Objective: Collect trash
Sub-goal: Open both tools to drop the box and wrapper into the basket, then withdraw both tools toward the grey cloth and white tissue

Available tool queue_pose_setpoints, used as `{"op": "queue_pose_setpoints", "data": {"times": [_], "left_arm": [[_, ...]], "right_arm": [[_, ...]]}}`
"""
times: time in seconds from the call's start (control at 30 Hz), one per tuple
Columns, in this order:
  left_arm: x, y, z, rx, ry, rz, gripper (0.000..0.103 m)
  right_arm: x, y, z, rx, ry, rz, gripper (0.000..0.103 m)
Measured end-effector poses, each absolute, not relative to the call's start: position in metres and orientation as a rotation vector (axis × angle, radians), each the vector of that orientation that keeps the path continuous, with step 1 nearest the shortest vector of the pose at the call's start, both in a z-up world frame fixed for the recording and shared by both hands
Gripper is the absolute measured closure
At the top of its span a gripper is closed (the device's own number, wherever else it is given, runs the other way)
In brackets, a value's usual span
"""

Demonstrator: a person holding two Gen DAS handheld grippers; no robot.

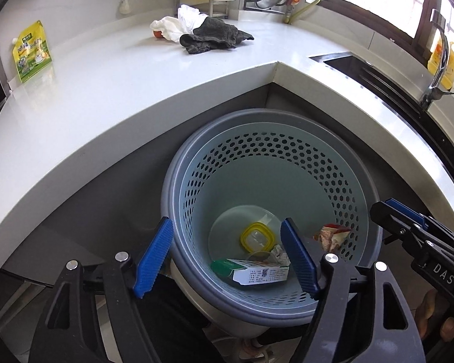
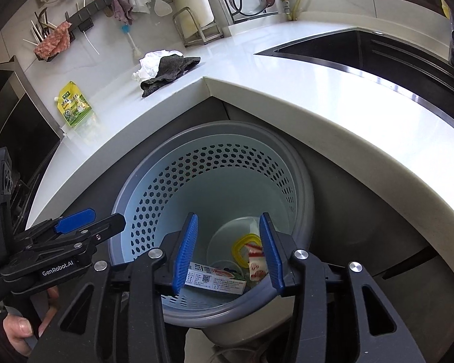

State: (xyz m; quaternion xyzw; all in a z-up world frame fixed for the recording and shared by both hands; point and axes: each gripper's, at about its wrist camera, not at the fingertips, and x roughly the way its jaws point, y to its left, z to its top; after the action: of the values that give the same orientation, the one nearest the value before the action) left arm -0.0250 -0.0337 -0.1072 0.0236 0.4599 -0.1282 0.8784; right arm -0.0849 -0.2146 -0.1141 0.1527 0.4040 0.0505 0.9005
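Observation:
A pale blue perforated trash basket (image 1: 342,181) with a grey rim stands on the floor in the counter's inner corner; it also shows in the right wrist view (image 2: 154,199). In it lie a green and white carton (image 1: 251,273), a yellow lid (image 1: 257,237) and a red and white wrapper (image 1: 333,236), which appears falling in the right wrist view (image 2: 255,261). My left gripper (image 1: 227,260) is open and empty above the basket's near rim. My right gripper (image 2: 230,251) is open above the basket. A yellow-green pouch (image 1: 31,51) lies on the counter at the left.
A white counter (image 1: 121,90) wraps around the basket. A dark grey rag (image 1: 215,37) and crumpled white plastic (image 1: 178,24) lie at its back. A sink (image 2: 378,51) with a tap (image 1: 439,60) is at the right. A rack and utensils line the back wall.

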Motion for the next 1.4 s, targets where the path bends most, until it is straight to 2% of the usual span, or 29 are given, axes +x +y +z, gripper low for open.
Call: {"op": "queue_pose_setpoints", "data": {"times": [0.3,0.47,0.8,1.4], "left_arm": [[-0.025,-0.023,-0.101,0.025,0.927,-0.250,0.015],[-0.025,-0.015,-0.088,0.014,0.881,-0.238,0.011],[-0.013,0.011,-0.055,-0.015,0.766,-0.176,0.007],[0.060,0.039,-0.021,-0.056,0.638,-0.086,0.007]], "right_arm": [[-0.087,-0.218,-0.111,0.324,0.820,0.100,0.049],[-0.084,-0.215,-0.108,0.325,0.817,0.103,0.049],[-0.066,-0.204,-0.086,0.299,0.765,0.120,0.045],[0.024,-0.182,-0.047,0.237,0.674,0.147,0.041]]}}
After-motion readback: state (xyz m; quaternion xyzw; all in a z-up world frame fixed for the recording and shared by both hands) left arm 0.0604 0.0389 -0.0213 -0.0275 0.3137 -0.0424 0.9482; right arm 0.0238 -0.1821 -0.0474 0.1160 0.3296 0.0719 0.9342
